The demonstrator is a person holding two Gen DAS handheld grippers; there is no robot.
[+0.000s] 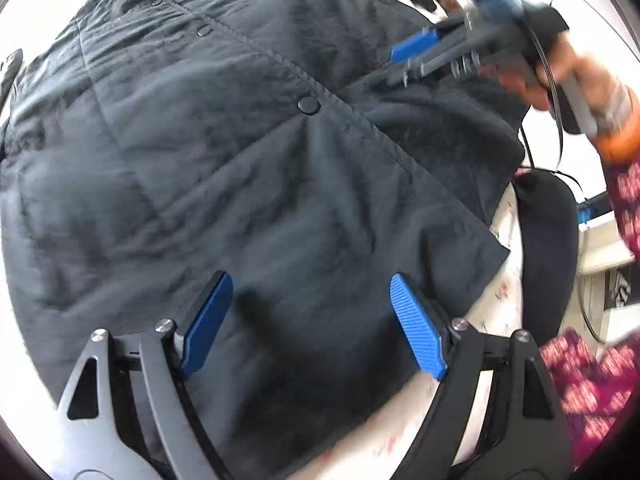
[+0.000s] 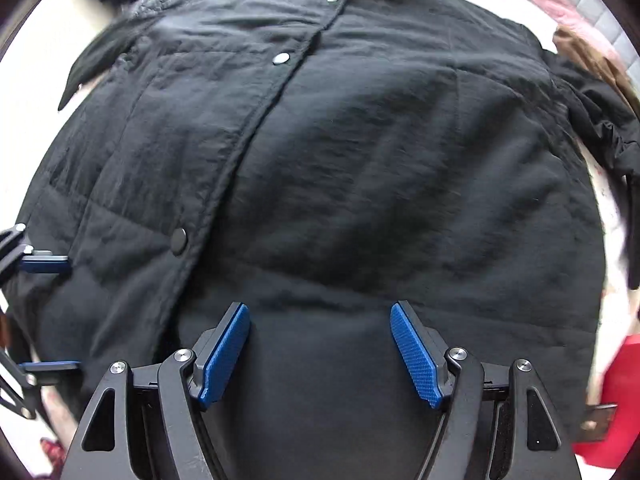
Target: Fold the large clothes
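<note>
Black padded jacket (image 2: 360, 160) lies flat, front up, on a floral sheet (image 1: 508, 216); its collar blurs at the frame top and its left side is cut off. The hem corner ends near the sheet edge. Three snaps count along the placket. Left gripper (image 1: 310, 320) and right gripper (image 2: 320, 352) both hang spread, gripping nothing.

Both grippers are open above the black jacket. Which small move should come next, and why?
Probably lower the left gripper to the jacket hem edge and close the jaws. The jacket lies flat and snapped shut, and both it and the right gripper are open, holding nothing.
</note>
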